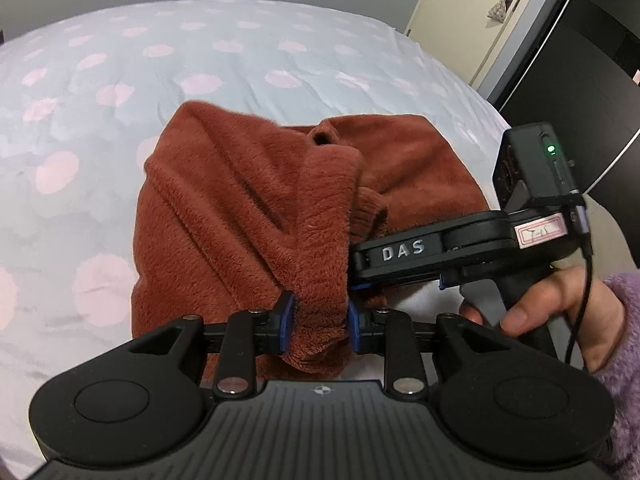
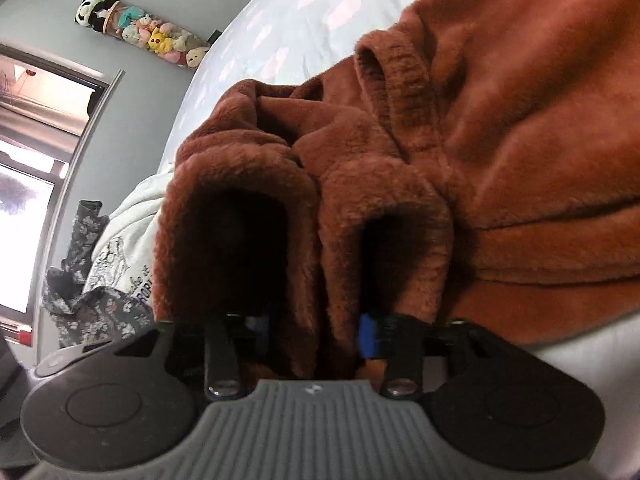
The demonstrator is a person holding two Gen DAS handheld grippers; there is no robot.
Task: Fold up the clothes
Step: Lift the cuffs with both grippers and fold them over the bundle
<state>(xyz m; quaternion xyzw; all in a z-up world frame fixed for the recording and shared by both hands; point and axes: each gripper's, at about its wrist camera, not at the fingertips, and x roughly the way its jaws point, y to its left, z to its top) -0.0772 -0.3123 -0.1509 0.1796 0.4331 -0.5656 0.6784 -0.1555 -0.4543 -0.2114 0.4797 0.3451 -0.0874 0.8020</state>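
- The bed (image 1: 248,52) is the biggest thing here. Its cover is pale blue with pink spots
- The fuzzy brown garment (image 1: 240,208) lies bunched up on the bed, on the side near the person. One part of it is lifted off the bed in thick folds
- A white printed top (image 2: 120,248) and a dark flowery cloth (image 2: 80,300) lie past the brown garment, near the edge of the bed
- A door (image 1: 476,12) and a black cupboard (image 1: 580,60) stand past the far corner of the bed
- The left gripper (image 1: 318,320) is low over the near part of the bed. Its blue pads (image 1: 285,316) squeeze a thick fold of the brown garment between them
- The right gripper (image 1: 356,276) comes in from the side, just beside the left one. It also bites into the brown garment; the fuzzy cloth hangs over both its fingers
- The right hand (image 1: 560,308) holds that gripper's handle, in a purple fuzzy sleeve (image 1: 624,360)
- A row of soft toys (image 2: 144,36) hangs on the wall behind the bed
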